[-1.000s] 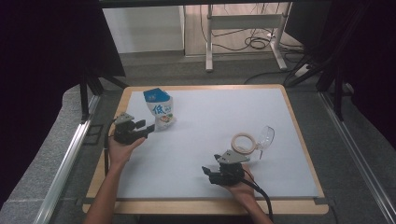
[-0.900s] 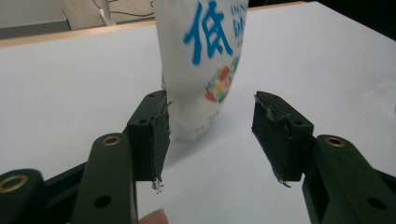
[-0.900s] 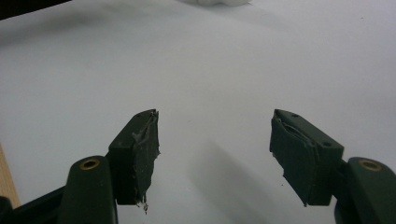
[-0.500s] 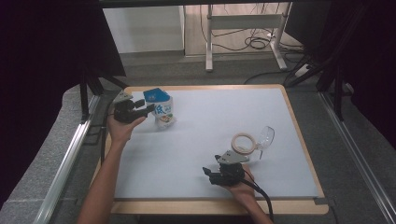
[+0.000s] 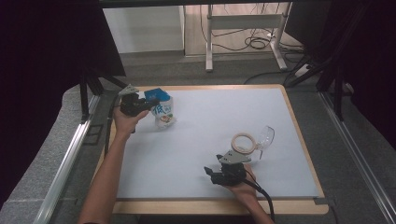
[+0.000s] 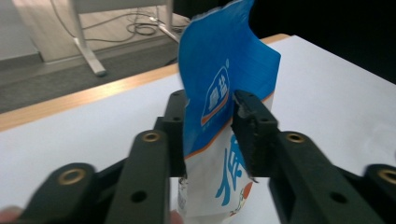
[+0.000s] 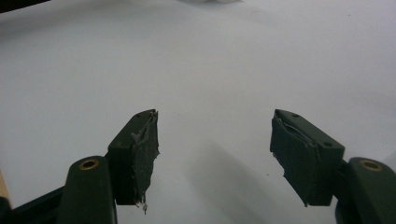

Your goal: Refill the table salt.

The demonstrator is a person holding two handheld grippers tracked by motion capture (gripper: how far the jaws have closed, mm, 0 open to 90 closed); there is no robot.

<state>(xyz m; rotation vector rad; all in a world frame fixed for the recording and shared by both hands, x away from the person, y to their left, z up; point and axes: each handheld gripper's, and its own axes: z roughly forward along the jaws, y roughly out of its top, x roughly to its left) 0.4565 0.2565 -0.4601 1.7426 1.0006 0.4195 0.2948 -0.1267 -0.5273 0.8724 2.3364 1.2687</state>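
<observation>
1. High view: the left gripper (image 5: pixel 140 105) has just been closing its fingers on the blue-and-white pouch (image 5: pixel 162 111), standing at the desk's (image 5: pixel 205 140) far-left corner. The right gripper (image 5: pixel 219 176) rests near the tape roll (image 5: pixel 243 143) and a clear cup (image 5: pixel 265 138).
2. Left gripper view: the fingers (image 6: pixel 252 135) grasp the pouch (image 6: pixel 224 93) between them, below its top. Grasping looks done; lifting likely follows, needing a firm hold.
3. Right gripper view: the fingers (image 7: pixel 140 154) are released, with bare white desk (image 7: pixel 210 60) between. Beyond lie grey floor and cables.

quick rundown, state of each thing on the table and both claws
pouch: upright at the table's far left corner, blue top between the left claw's jaws
left claw: jaws have just been closing, pads now on the pouch's top
right claw: open, nothing between its jaws, over bare white surface
tape roll: lying flat, untouched
clear cup: tipped on its side beside the tape roll
table: white top, wooden rim
</observation>
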